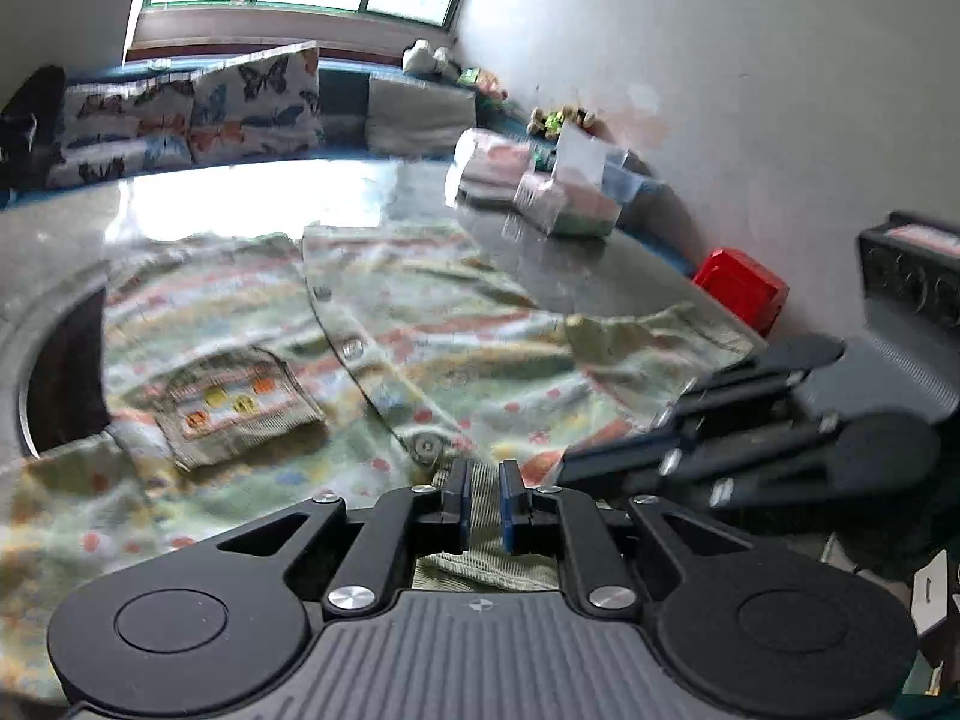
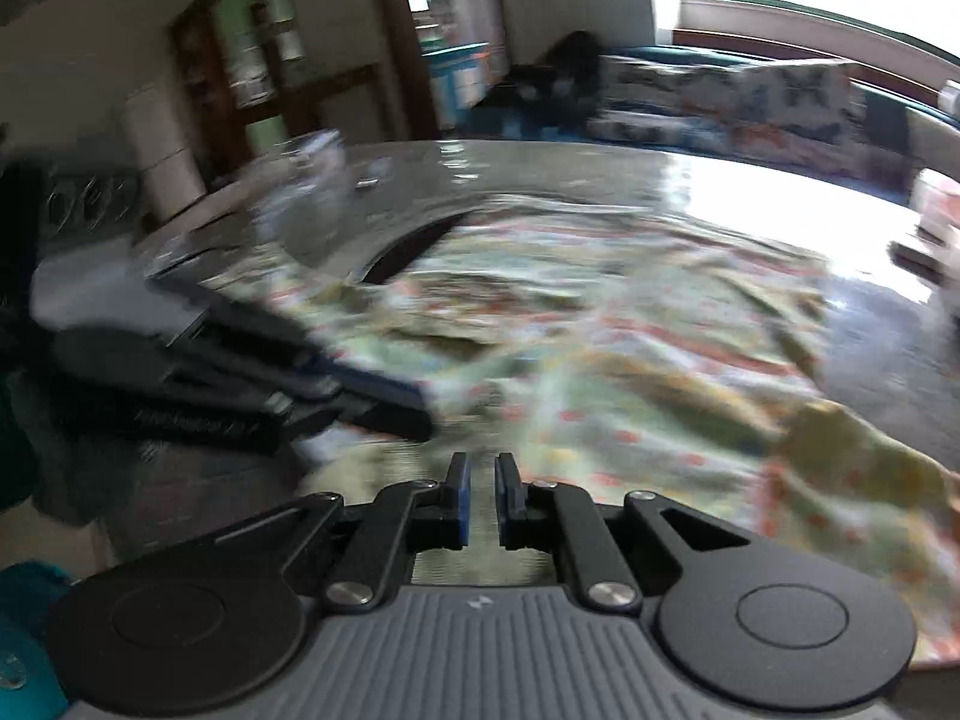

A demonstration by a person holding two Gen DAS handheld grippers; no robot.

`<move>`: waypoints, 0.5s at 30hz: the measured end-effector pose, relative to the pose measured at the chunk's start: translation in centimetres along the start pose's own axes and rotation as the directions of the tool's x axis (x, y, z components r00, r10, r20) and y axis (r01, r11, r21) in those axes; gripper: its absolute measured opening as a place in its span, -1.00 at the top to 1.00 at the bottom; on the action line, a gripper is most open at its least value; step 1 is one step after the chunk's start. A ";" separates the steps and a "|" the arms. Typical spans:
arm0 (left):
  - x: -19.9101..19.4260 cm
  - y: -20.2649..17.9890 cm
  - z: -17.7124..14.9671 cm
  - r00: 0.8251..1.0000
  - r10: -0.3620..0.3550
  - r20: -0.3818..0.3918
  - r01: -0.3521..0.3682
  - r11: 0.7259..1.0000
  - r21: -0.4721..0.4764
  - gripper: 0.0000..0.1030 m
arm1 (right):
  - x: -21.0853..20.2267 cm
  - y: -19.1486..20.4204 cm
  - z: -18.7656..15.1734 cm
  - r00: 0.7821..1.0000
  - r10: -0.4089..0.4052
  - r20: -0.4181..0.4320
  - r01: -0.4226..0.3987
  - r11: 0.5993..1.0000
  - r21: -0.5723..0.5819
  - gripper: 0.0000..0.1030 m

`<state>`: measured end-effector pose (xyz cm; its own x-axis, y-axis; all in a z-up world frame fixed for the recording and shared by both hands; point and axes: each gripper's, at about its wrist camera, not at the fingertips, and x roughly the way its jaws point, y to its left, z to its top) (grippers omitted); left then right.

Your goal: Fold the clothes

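A pale green patterned button shirt with a chest pocket lies spread on a shiny grey table. My left gripper is at the shirt's near hem, its jaws narrowed on the ribbed hem fabric. The right gripper shows in the left wrist view, low on the shirt just to the right. In the right wrist view the shirt fills the table, and my right gripper has its jaws narrowed over the near hem; the view is blurred. The left gripper lies on the shirt to its left.
Plastic-wrapped packs stand at the table's far right near a white wall. A red box sits beyond the right edge. A sofa with butterfly cushions lies behind the table. A dark gap shows at the table's left.
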<state>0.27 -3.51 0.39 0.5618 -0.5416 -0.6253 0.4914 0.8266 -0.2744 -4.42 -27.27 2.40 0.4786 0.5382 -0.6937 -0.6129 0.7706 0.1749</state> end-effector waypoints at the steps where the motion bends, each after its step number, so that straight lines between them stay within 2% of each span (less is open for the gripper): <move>1: 0.5 0.0 -0.2 1.000 0.000 -0.014 0.000 1.000 0.001 0.77 | 0.2 -0.7 -0.2 1.000 -0.020 -0.008 0.020 1.000 0.018 0.83; 4: 1.4 0.0 -1.0 0.999 0.010 -0.051 -0.009 1.000 0.017 0.77 | 1.1 -2.3 -0.9 0.997 -0.062 -0.051 0.065 0.997 0.049 0.83; 7: 1.4 0.2 -1.7 0.998 0.012 -0.059 -0.011 1.000 0.016 0.77 | 1.1 -2.9 -1.3 0.996 -0.063 -0.065 0.067 0.996 0.057 0.83; 10: 1.1 0.1 -1.7 0.998 0.014 -0.062 -0.014 1.000 0.014 0.77 | 0.4 -3.2 -1.0 0.997 -0.070 -0.040 0.073 0.995 0.063 0.67; 13: 1.2 0.0 -1.6 0.998 0.022 -0.060 -0.021 1.000 0.016 0.76 | 0.0 -4.5 -0.9 0.993 -0.122 -0.010 0.122 0.988 0.099 0.58; 15: 1.2 -0.1 -1.5 0.998 0.020 -0.060 -0.019 1.000 0.013 0.70 | 0.1 -5.8 -1.1 0.986 -0.164 -0.004 0.163 0.977 0.138 0.38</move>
<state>-0.11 -3.97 -1.48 0.5303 -0.5149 -0.6735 0.4890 0.8347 -0.2531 -1.54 -32.07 0.53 0.5702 0.4033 -0.7157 -0.4344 0.8875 0.1540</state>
